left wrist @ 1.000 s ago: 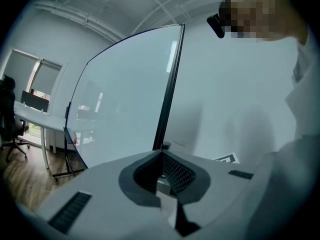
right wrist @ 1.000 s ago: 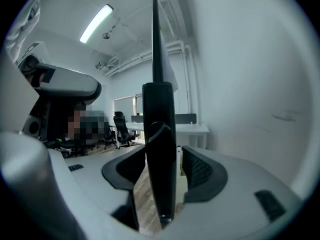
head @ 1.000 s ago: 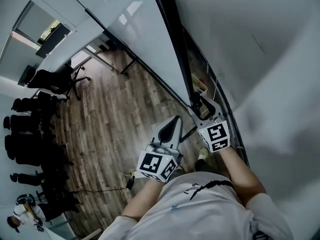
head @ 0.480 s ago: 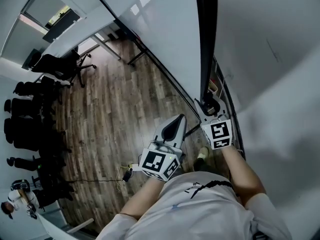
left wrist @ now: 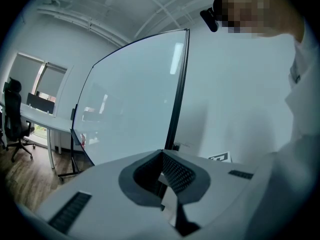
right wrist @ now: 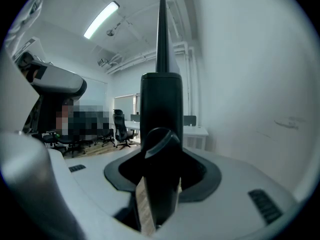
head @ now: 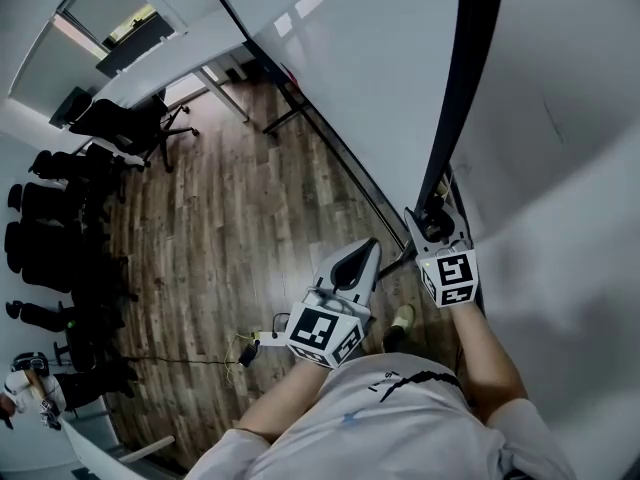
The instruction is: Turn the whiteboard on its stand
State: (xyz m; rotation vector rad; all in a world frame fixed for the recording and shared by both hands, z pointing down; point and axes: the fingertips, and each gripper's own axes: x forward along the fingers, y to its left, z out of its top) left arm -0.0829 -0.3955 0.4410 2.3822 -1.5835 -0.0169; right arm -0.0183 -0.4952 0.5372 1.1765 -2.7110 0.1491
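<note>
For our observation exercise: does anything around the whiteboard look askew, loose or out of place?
The whiteboard stands edge-on to the person, not facing them, its black frame gripped by the right gripper. A loose cable trails across the wooden floor near their shoe. No damage shows.

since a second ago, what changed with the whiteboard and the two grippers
The right gripper closed its jaws on the whiteboard's black edge and the board swung: in the head view that edge went from slanting up-left to leaning up-right. The left gripper stayed shut, empty and low.
</note>
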